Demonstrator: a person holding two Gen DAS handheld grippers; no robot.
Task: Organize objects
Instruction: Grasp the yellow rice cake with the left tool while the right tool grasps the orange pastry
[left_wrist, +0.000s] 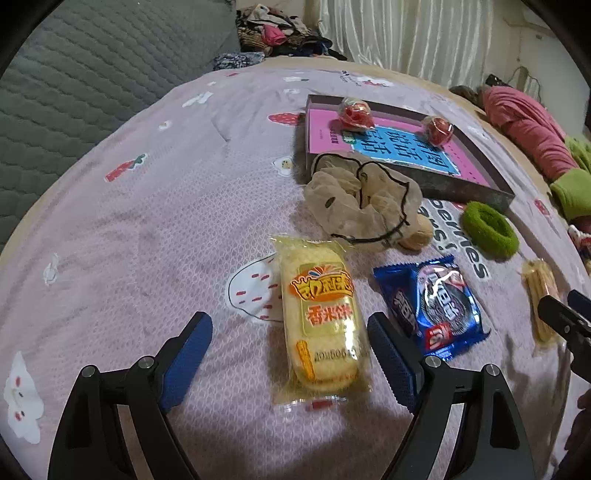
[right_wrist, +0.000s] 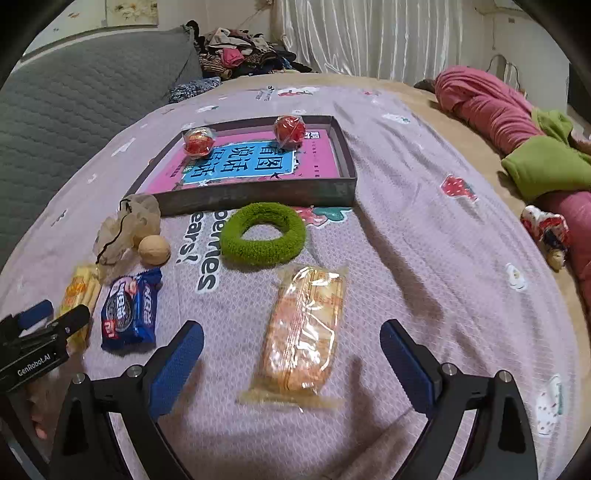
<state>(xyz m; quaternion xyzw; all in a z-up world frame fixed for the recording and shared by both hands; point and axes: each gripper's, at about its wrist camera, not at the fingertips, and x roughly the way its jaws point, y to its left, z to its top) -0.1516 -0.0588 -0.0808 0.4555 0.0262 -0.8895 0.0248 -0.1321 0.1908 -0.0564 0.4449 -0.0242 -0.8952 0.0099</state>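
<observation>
On a pink printed bedsheet lies a yellow rice-cracker packet (left_wrist: 321, 325), between the fingers of my open left gripper (left_wrist: 291, 354). A blue Oreo packet (left_wrist: 432, 306) lies to its right. My open right gripper (right_wrist: 291, 354) straddles a clear packet of orange crackers (right_wrist: 303, 332). A dark shallow box (right_wrist: 347, 184) holds a pink book (right_wrist: 240, 162) and two red wrapped balls (right_wrist: 199, 142) (right_wrist: 290, 131). A green hair ring (right_wrist: 266, 234), a beige scrunchie (right_wrist: 125, 225) and a walnut (right_wrist: 154, 250) lie in front of the box.
A grey quilted headboard (right_wrist: 74, 103) is at the left. Pink and green bedding (right_wrist: 517, 122) lies at the right, piled clothes (right_wrist: 236, 51) and a white curtain (right_wrist: 369, 33) at the back. The left gripper (right_wrist: 44, 332) shows in the right wrist view.
</observation>
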